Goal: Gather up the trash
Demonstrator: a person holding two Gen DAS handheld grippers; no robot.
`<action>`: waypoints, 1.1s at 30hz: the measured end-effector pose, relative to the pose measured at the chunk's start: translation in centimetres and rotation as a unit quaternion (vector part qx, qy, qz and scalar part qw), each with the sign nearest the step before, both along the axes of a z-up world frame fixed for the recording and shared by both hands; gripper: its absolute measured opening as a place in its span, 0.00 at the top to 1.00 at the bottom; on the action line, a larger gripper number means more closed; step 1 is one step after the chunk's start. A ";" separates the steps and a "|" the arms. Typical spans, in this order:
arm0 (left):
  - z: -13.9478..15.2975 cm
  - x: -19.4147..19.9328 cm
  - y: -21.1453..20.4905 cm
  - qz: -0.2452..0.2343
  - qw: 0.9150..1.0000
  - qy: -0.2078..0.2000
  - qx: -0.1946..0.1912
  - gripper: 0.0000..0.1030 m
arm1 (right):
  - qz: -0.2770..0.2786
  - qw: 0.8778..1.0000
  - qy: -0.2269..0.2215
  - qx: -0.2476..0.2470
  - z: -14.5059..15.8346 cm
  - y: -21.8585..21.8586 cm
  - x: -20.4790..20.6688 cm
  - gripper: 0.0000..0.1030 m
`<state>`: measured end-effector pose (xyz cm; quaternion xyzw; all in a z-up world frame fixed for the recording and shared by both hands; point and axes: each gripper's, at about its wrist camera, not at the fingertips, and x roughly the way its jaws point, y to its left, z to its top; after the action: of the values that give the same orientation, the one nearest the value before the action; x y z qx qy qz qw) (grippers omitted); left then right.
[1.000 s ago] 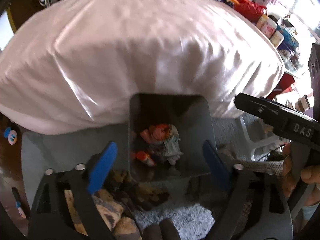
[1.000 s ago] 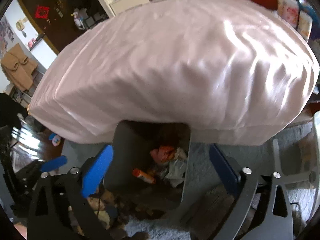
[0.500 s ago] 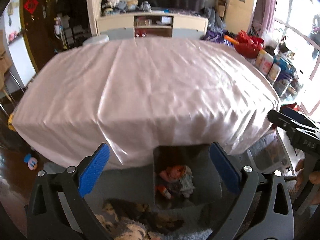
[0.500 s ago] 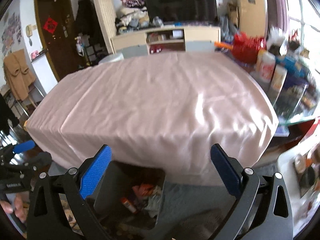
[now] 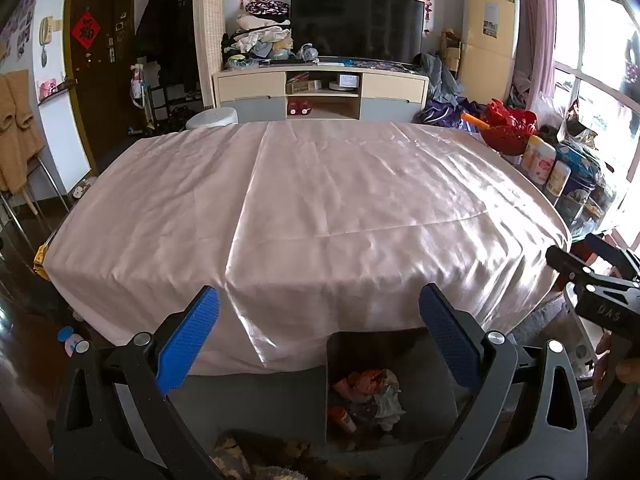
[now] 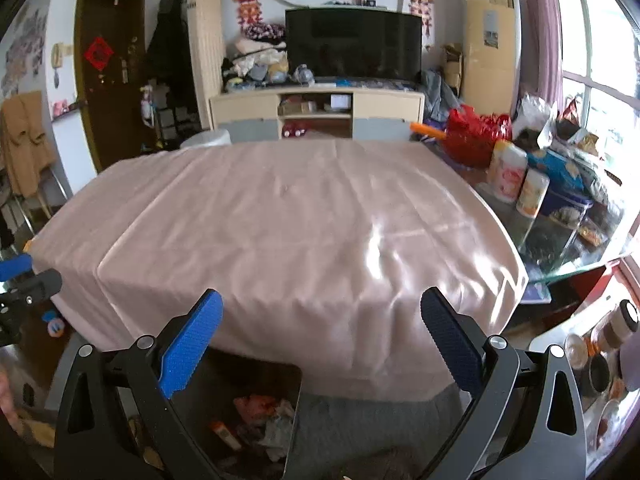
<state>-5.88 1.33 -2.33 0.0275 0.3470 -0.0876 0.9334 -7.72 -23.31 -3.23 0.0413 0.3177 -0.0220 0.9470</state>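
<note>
Fingers wide apart on both my grippers, nothing held in either. Left gripper (image 5: 318,340) and right gripper (image 6: 320,340) both sit level with the near edge of the tabletop, blue pads (image 5: 188,340) facing inward.

Bin (image 5: 432,364) is nearest: dark, square, open-topped, on the floor right against the hanging front of the pink cloth (image 5: 304,208). In the left view it sits low between the two fingers, toward the right one; in the right view it sits low left, partly behind the left finger. Trash (image 5: 372,394) is inside it: crumpled reddish wrapper, pale crumpled paper, and a small orange-capped tube lying on its side near the bin's left wall. Grey rug (image 6: 360,420) under and right of the bin.

Right gripper also shows at the right edge of the left view, my hand (image 5: 614,368) on its handle. Left gripper tip shows at the left edge of the right view.

Cloth covers the whole tabletop, creased, glare on the right half. Red bag (image 6: 474,134), canisters (image 6: 506,174) and a blue tin crowd a glass surface to its right.

Far wall: TV (image 5: 356,26) on a low cabinet (image 5: 320,92), dark door (image 6: 106,68) at left, window at right.
</note>
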 end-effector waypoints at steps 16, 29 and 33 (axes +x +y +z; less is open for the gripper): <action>-0.7 -0.8 0.1 0.011 1.000 -0.016 0.005 0.08 | -0.027 0.999 -0.020 -0.001 0.4 -0.5 -1.4 0.03; -0.1 -1.2 -0.6 0.005 0.999 -0.043 0.016 0.08 | -0.041 0.998 -0.040 0.005 0.9 -1.4 -1.9 0.03; -0.2 -1.1 -0.6 0.005 0.999 -0.042 0.018 0.08 | -0.042 0.998 -0.042 0.006 1.0 -1.5 -2.0 0.03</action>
<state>-6.97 0.76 -2.49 0.0458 0.3087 -0.0752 0.9471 -9.69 -24.79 -2.21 0.0614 0.2754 -0.0582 0.9576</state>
